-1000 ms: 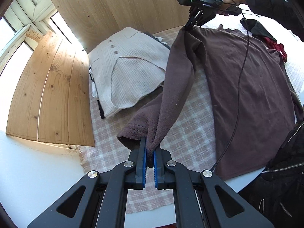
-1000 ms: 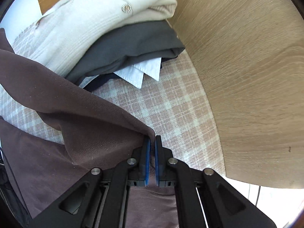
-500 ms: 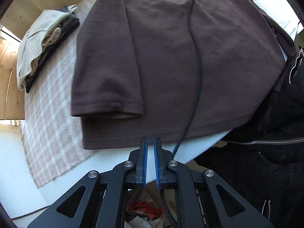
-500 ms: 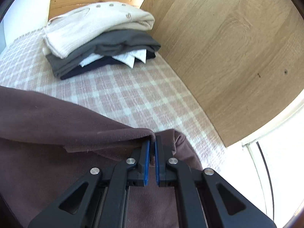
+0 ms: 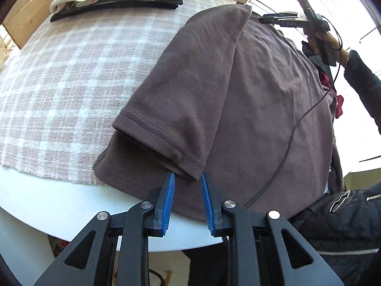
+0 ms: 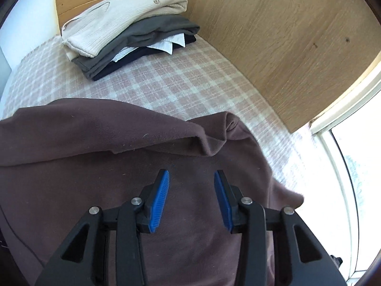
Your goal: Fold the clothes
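Observation:
A brown fleece top lies flat on the checked cloth, with one sleeve folded over its body. My left gripper hangs over the table's near edge with its jaws opening. The cuff corner lies just at the fingertips, and the pads do not press on it. My right gripper is over the top's shoulder area, jaws opening, with nothing between them. The folded shoulder edge lies just ahead of it. The left wrist view shows the right gripper at the top's far end, held by a hand.
A stack of folded clothes sits at the far end of the cloth against wooden panels. The white table edge is near. A black cable trails across the top. A red garment and a person's black jacket are at the right.
The sleeve that hung from my left gripper now lies across the top's body. The right gripper has let go of the shoulder fold. Both pairs of jaws have parted, and the left gripper has dropped close to the cuff.

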